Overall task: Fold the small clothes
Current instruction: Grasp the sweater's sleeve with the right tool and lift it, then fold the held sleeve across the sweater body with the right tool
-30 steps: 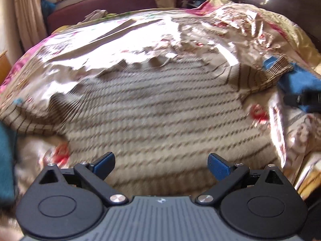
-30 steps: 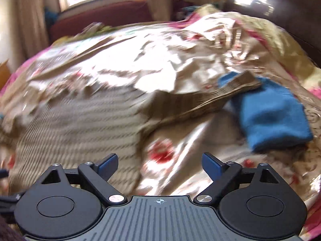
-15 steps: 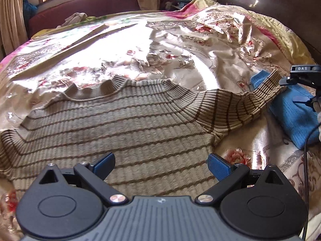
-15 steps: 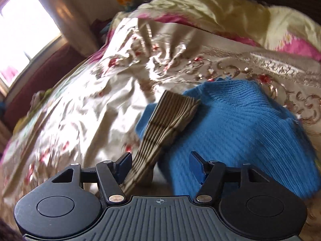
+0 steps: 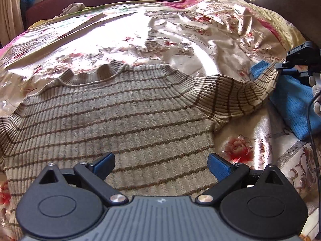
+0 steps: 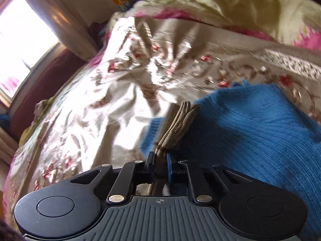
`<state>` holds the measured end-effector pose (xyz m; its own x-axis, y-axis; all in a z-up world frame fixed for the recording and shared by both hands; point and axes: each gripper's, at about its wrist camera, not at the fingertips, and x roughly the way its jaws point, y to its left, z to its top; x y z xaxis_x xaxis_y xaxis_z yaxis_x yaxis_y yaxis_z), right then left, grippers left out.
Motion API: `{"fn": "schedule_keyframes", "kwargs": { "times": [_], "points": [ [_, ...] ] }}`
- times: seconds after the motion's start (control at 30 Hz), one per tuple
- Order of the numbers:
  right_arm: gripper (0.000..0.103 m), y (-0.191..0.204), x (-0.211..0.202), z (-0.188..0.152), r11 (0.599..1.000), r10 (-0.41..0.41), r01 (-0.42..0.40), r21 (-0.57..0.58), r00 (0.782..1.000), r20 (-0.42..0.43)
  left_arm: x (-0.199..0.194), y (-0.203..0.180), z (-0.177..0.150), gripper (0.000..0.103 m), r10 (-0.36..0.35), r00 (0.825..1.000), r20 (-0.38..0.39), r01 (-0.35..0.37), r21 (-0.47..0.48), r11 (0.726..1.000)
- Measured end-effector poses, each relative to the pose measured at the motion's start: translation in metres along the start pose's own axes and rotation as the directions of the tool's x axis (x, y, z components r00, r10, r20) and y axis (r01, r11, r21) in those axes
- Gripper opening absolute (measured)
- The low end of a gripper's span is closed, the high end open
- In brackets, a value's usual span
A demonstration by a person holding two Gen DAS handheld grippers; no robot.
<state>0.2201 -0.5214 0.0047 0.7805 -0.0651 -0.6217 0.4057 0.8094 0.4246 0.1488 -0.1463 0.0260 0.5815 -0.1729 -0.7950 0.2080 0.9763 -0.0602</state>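
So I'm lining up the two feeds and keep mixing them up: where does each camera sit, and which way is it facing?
Left wrist: sits on the left gripper, jaws open, looking down over the striped sweater on the bedspread; the right gripper shows at the right edge.
Right wrist: sits on the right gripper, jaws closing on the sweater's sleeve, facing the blue garment.
Shared: sleeve, blue garment, bedspread.

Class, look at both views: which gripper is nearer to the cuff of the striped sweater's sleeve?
Right. The right gripper is closing on the sleeve cuff beside the blue garment. The left gripper hangs open over the striped sweater near its hem, far from that cuff.
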Motion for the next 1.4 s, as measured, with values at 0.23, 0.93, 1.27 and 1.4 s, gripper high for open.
{"fn": "schedule_keyframes", "kwargs": {
  "times": [0.23, 0.93, 1.27, 1.4],
  "points": [
    [0.011, 0.103, -0.049, -0.03, 0.955, 0.234, -0.236, -0.181, 0.972, -0.031, -0.023, 0.059, -0.021, 0.103, 0.051, 0.998, 0.029, -0.048, -0.103, 0.994],
    [0.017, 0.341, -0.009, -0.33, 0.481, 0.177, -0.557, -0.677, 0.818, -0.547, -0.06, 0.21, -0.111, 0.103, 0.261, 0.964, 0.051, -0.221, -0.393, 0.893],
    [0.022, 0.346, -0.008, -0.336, 0.493, 0.162, -0.551, -0.674, 0.819, -0.551, -0.055, 0.216, -0.114, 0.103, 0.291, 0.956, 0.027, -0.255, -0.41, 0.876],
    [0.023, 0.346, -0.009, -0.341, 0.496, 0.155, -0.54, -0.68, 0.825, -0.543, -0.051, 0.21, -0.114, 0.103, 0.311, 0.95, 0.01, -0.285, -0.374, 0.883]
  ]
}}
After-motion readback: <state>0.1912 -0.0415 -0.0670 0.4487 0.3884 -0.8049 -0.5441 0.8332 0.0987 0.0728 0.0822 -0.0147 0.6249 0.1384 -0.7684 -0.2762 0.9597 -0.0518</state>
